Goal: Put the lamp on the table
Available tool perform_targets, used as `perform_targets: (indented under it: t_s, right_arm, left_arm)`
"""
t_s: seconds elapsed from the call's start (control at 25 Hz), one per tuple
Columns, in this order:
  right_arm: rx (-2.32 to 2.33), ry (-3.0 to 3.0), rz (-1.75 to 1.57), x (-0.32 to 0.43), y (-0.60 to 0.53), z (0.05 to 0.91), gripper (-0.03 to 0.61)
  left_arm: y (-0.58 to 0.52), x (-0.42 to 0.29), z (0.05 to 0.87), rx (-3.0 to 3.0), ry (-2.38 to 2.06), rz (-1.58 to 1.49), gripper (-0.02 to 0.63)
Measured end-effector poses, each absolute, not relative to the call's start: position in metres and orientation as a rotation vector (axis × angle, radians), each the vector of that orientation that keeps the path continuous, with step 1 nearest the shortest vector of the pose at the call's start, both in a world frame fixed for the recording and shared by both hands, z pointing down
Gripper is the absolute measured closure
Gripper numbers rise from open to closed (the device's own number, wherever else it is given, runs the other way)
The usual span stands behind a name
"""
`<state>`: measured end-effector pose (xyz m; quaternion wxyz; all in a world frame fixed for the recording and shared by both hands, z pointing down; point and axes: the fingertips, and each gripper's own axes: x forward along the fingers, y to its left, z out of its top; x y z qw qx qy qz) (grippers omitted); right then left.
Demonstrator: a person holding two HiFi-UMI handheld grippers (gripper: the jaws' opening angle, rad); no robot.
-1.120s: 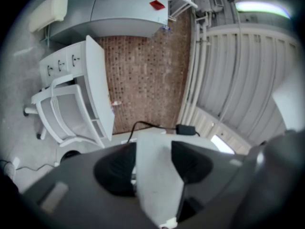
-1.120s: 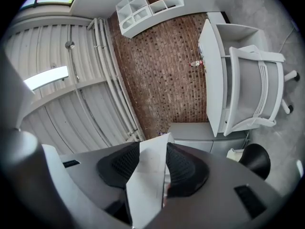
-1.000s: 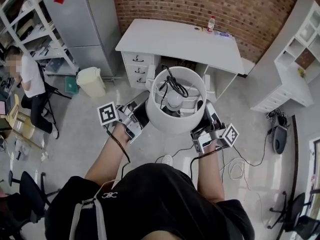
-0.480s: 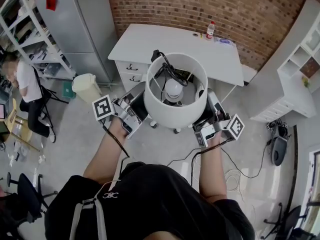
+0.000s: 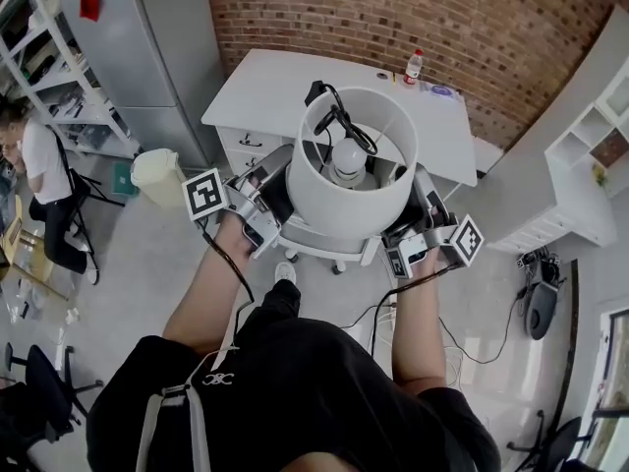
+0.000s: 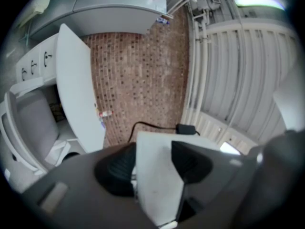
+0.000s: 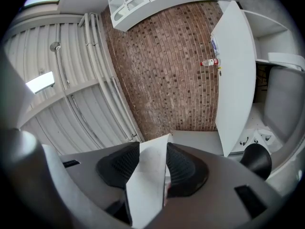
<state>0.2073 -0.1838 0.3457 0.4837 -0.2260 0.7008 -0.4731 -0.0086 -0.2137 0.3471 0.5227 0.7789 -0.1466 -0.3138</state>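
Lamp point(image 5: 349, 200) hangs upright in the air near the front edge of the white table point(image 5: 285, 87), not yet set down; the left gripper point(image 5: 267, 205) and right gripper point(image 5: 413, 226) each clamp a white part of it, 2 grips on opposite sides. Judgement: keep it level, hold both clamps evenly, and lower onto the bare middle of the top, clear of the bottle point(image 5: 414, 64) at the far edge. Brick wall point(image 5: 393, 8) behind the table, shelving either side.
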Motion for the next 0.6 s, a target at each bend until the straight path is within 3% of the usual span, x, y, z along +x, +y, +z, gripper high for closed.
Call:
perform_targets:
  t_s: [0.6]
  right_arm:
    - [-0.636,1.663,-1.136,0.221,-0.358,0.360,0.410]
  left_arm:
    - [-0.405,0.008,0.360,1.843,-0.300,-0.687,0.386]
